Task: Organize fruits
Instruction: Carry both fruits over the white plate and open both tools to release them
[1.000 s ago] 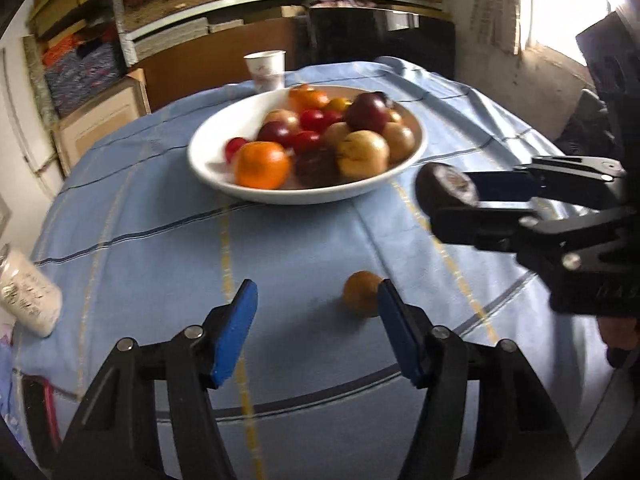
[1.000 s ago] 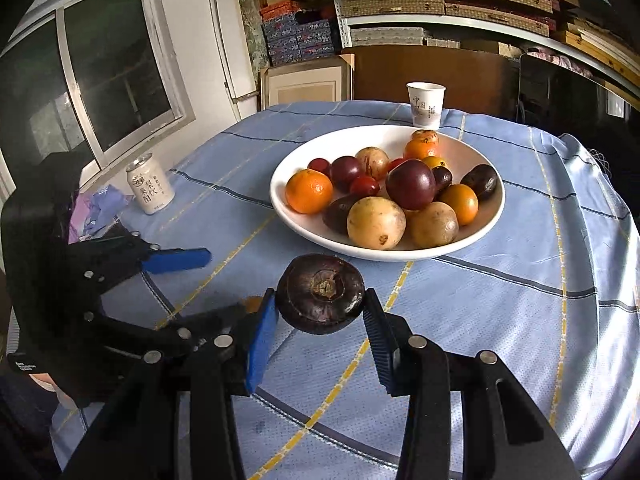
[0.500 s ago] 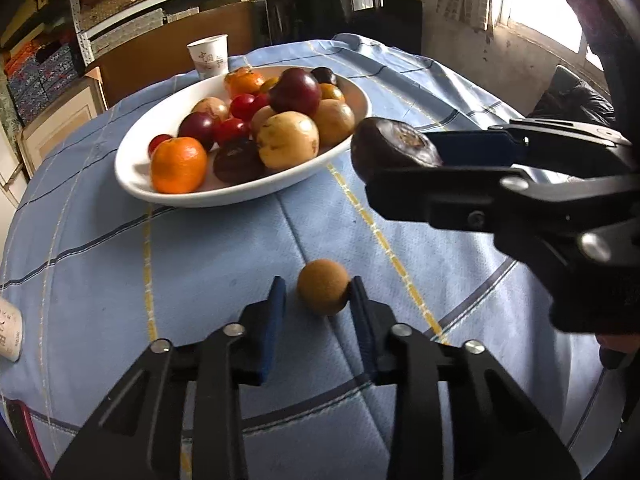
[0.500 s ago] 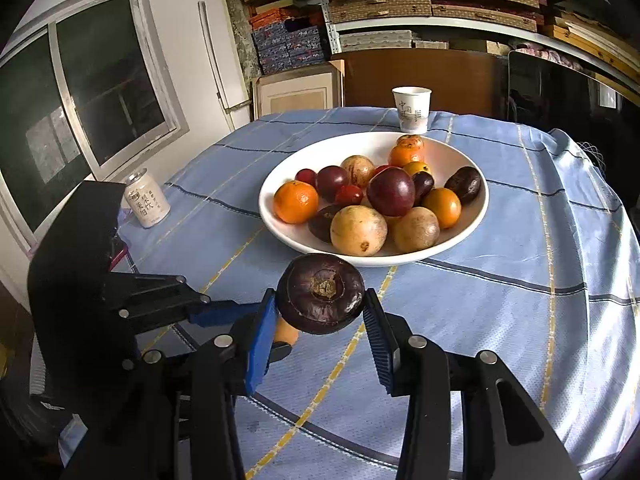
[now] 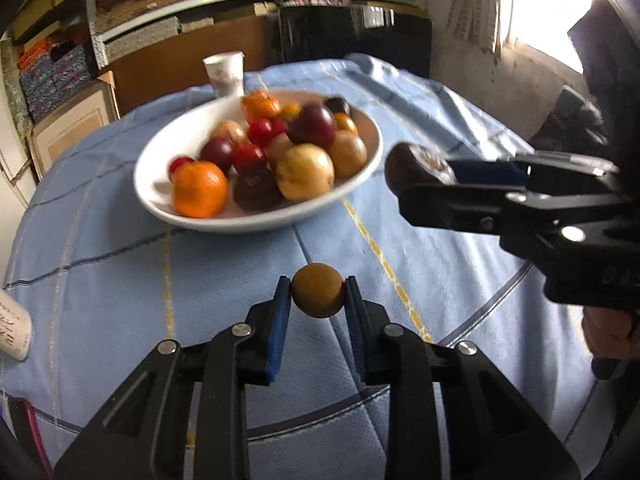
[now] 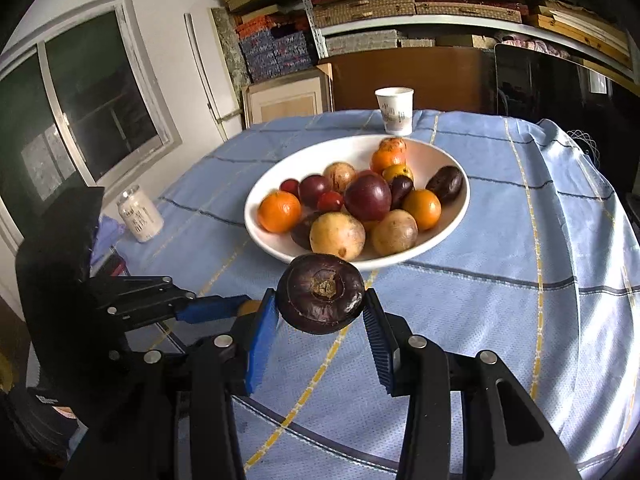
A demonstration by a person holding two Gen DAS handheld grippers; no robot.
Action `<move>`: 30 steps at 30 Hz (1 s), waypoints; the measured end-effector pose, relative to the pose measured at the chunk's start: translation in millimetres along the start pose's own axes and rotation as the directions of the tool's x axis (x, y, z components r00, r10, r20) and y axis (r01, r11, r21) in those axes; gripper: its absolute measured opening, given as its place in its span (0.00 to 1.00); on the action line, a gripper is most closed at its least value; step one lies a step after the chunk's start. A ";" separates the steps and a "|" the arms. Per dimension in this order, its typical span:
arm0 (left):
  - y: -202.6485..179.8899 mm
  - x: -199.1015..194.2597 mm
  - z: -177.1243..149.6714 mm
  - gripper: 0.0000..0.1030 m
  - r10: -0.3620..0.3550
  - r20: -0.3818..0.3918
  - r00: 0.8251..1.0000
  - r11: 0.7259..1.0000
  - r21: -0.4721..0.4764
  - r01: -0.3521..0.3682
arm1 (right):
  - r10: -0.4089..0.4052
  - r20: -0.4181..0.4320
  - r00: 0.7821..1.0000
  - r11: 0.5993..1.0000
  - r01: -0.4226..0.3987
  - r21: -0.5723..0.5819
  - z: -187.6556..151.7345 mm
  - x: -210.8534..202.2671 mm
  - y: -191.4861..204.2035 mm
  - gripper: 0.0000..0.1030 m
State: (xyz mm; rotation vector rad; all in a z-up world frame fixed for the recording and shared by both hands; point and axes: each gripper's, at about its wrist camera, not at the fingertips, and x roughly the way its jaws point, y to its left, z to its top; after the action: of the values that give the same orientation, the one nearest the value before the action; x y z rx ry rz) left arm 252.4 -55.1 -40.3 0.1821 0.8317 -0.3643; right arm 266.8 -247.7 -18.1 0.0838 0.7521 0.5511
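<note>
Left wrist view showed the left gripper (image 5: 318,300) closed on a small brown fruit (image 5: 317,289) above the cloth, and the right gripper (image 6: 320,322) pinching a dark fruit (image 6: 320,298), both probably meant for the bowl (image 6: 450,224) just ahead.

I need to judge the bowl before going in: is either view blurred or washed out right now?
Left wrist view: the bowl and its fruit are motion-smeared, and the window at upper right is blown out; the brown fruit in the left hand-held gripper stays sharp. Right wrist view: evenly lit and sharp, with fisheye bending at the edges.
</note>
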 end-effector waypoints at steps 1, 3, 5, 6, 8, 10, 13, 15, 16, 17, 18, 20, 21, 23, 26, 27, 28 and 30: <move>4.1 -7.0 4.0 0.26 0.004 0.020 1.000 1.000 -0.010 -0.004 | 0.009 0.013 1.000 1.000 -0.010 0.005 3.6 -2.7 0.1 0.43; 13.4 -19.3 17.0 0.26 0.020 0.060 0.998 0.999 -0.026 -0.019 | 0.014 0.054 0.998 1.000 -0.014 0.007 15.7 -8.4 0.3 0.43; 25.3 -27.8 37.3 0.26 0.060 0.102 0.993 0.998 -0.042 -0.056 | -0.006 0.085 0.996 1.000 0.007 -0.006 33.6 -8.1 0.3 0.43; 29.6 -29.3 45.4 0.26 0.075 0.115 0.990 0.996 -0.049 -0.070 | -0.019 0.097 0.995 1.000 0.020 -0.012 43.5 -5.4 -0.1 0.43; 43.9 -25.9 69.2 0.26 0.111 0.131 0.985 0.992 -0.070 -0.102 | -0.044 0.109 0.993 0.999 0.046 -0.012 59.8 3.2 -3.8 0.43; 56.6 -15.5 87.8 0.26 0.138 0.126 0.982 0.988 -0.092 -0.127 | -0.074 0.105 0.992 0.997 0.074 -0.003 78.4 20.2 -11.6 0.43; 79.6 12.8 113.4 0.26 0.185 0.093 0.978 0.976 -0.134 -0.171 | -0.112 0.074 0.991 0.994 0.111 0.010 97.3 48.2 -23.1 0.43; 92.8 27.9 122.1 0.26 0.197 0.066 0.978 0.969 -0.164 -0.184 | -0.116 0.042 0.992 0.993 0.115 0.029 104.2 66.2 -30.9 0.43; 100.6 36.2 125.9 0.26 0.198 0.050 0.979 0.966 -0.181 -0.186 | -0.116 0.033 0.993 0.993 0.115 0.034 105.8 71.5 -32.5 0.43; 107.4 42.3 128.7 0.26 0.199 0.040 0.979 0.962 -0.196 -0.188 | -0.117 0.026 0.993 0.993 0.116 0.033 107.6 77.4 -34.4 0.43; 110.8 46.1 130.1 0.26 0.204 0.034 0.978 0.960 -0.205 -0.193 | -0.121 0.024 0.992 0.992 0.120 0.030 107.5 80.6 -34.0 0.43; 117.0 53.5 131.1 0.27 0.207 0.016 0.978 0.954 -0.227 -0.198 | -0.129 0.025 0.991 0.991 0.128 0.023 108.5 84.4 -33.2 0.43; 120.9 55.6 131.6 0.41 0.212 0.008 0.977 0.949 -0.243 -0.204 | -0.132 0.027 0.991 0.991 0.131 0.019 109.4 84.3 -31.8 0.48; 124.8 54.1 131.3 0.78 0.238 0.005 0.971 0.937 -0.264 -0.228 | -0.141 0.037 0.989 0.990 0.140 0.013 110.2 79.1 -28.5 0.57; 121.6 30.5 125.4 0.91 0.287 0.055 0.956 0.924 -0.278 -0.261 | -0.148 0.063 0.987 0.989 0.149 -0.012 110.0 58.2 -17.2 0.66; 118.9 20.2 123.8 0.92 0.288 0.063 0.956 0.926 -0.271 -0.262 | -0.152 0.073 0.986 0.988 0.154 -0.022 109.0 49.3 -12.6 0.70; 116.5 11.3 122.4 0.93 0.288 0.072 0.955 0.927 -0.271 -0.259 | -0.159 0.084 0.984 0.986 0.162 -0.031 107.2 38.4 -6.8 0.72; 110.5 -10.8 117.1 0.95 0.283 0.099 0.954 0.929 -0.275 -0.248 | -0.156 0.105 0.982 0.986 0.161 -0.043 105.3 19.3 2.4 0.78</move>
State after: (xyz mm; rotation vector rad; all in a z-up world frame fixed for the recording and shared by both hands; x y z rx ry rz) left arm 368.7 14.6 47.2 0.0229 0.6997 -0.0090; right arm 347.6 -223.3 47.8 0.0045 0.6389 0.4108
